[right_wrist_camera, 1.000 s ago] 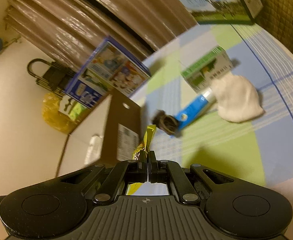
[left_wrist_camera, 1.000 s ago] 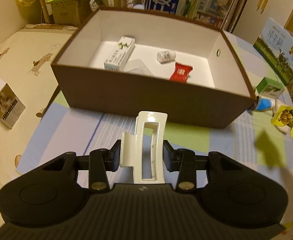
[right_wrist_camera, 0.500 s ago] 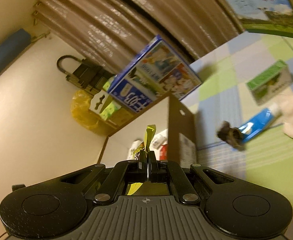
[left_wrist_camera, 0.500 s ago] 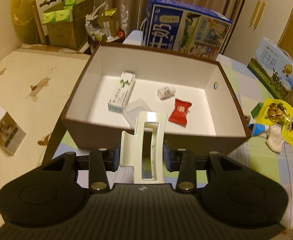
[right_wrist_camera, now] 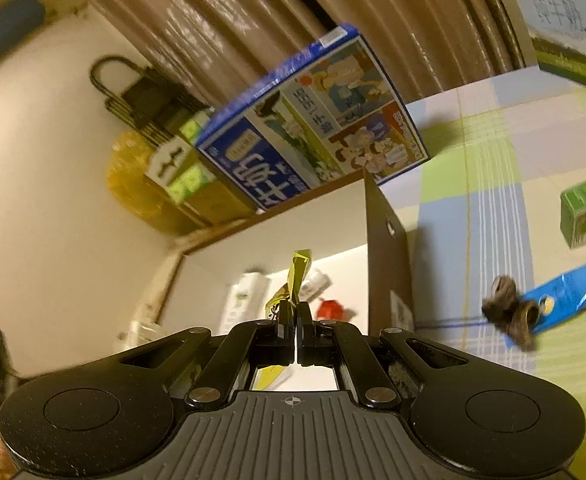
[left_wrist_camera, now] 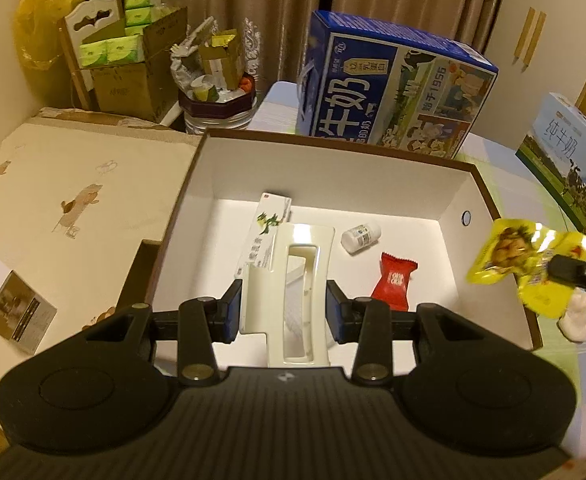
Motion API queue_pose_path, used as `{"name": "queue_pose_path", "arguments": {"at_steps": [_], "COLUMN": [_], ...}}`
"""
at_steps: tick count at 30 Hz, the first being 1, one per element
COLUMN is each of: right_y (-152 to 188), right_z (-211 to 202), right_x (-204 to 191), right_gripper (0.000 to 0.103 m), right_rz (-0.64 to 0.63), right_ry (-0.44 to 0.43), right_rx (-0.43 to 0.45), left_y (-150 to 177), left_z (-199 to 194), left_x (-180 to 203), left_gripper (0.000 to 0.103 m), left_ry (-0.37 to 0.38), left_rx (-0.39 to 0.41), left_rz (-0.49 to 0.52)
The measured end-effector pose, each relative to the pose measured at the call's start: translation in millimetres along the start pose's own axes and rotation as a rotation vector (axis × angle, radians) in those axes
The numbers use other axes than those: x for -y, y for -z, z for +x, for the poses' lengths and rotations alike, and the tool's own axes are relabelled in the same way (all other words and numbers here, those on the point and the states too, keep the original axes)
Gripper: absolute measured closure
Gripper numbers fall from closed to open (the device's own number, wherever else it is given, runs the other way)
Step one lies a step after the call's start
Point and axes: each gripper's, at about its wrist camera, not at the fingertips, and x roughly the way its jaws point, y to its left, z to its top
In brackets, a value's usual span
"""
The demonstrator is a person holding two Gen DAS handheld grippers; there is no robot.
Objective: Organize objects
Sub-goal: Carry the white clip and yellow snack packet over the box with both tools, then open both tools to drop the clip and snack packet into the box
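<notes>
Curtained room, checked cloth beneath brown box [left_wrist_camera: 489, 200]. Left gripper [left_wrist_camera: 283, 310] clamped across white plastic hair claw [left_wrist_camera: 293, 280], held over box interior: judged stiff, light, slippery. Right gripper [right_wrist_camera: 295, 330] pinched on yellow snack packet [left_wrist_camera: 525, 260], right of box wall: judged soft, crinkly; edge grip best.

At lower centre the right tongs [right_wrist_camera: 295, 330] pinch a yellow snack packet [right_wrist_camera: 298, 276] edge-on — its tip points up over the open brown box [right_wrist_camera: 385, 256]. Inside the box, blurred, lie a white carton [right_wrist_camera: 243, 300] and a red packet [right_wrist_camera: 330, 309]. At right, on the checked cloth [right_wrist_camera: 489, 184] — a blue tube [right_wrist_camera: 565, 294].
</notes>
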Motion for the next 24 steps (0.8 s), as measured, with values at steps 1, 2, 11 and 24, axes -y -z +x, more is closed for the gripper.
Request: {"name": "queue_pose_path", "arguments": {"at_steps": [1,2,11,24], "right_y": [-1.5,-2.2,-3.0,-10.6], "right_z": [7.1,13.9,70.0,117.6], "right_x": [-2.3,-4.0,-24.8,-18.8], "right_gripper": [0.103,0.103,0.103,0.103], "right_rz": [-0.020,-0.043,-0.335,-0.429], "right_ry": [0.022,0.042,0.268,0.356], "right_rx": [-0.007,-0.015,-0.054,-0.047], "left_y": [-2.5,-5.0,-23.2,-32.9], "left_z": [3.9,8.7,55.7,104.9], "left_x": [2.2,4.6,29.6,41.3], "left_gripper": [0.067,0.067,0.067,0.067], "left_ry": [0.005,0.012,0.062,0.090], "left_rx": [-0.004,-0.008,-0.070,-0.152], "left_rz": [0.004,0.008,0.039,0.021]}}
